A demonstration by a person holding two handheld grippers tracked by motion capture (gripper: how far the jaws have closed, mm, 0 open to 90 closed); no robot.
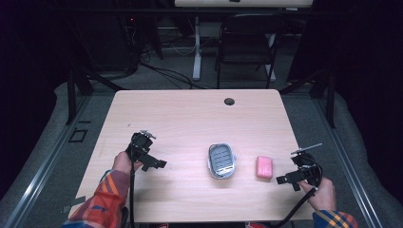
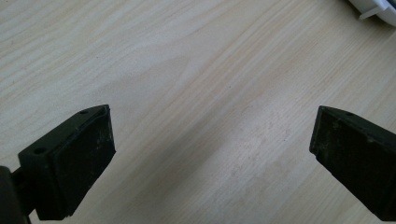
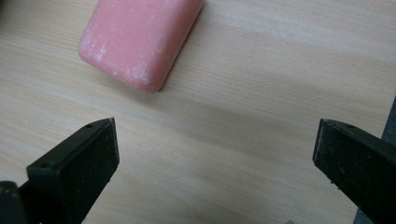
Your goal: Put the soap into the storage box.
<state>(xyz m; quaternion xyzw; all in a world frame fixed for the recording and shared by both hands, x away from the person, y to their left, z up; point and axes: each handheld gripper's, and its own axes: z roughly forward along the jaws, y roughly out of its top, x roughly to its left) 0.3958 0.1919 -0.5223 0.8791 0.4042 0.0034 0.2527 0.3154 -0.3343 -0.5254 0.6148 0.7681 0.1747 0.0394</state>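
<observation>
The soap dish [image 1: 222, 160] is cut off at the top right corner of the left gripper view, a white sliver [image 2: 378, 9] there; from above its grey ridged tray sits centre-near on the desk [image 1: 190, 114]. The pink soap bar [image 1: 264, 166] lies just right of it, apart, its far end cropped in the right gripper view [image 3: 140, 39]. Left gripper [image 1: 159, 165] gapes wide over bare wood, well left of the dish. Right gripper [image 1: 283, 180], jaws wide and empty, hovers near the soap by the desk's right edge.

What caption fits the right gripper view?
Open right gripper over the wooden table, pink soap bar lying just ahead.
</observation>
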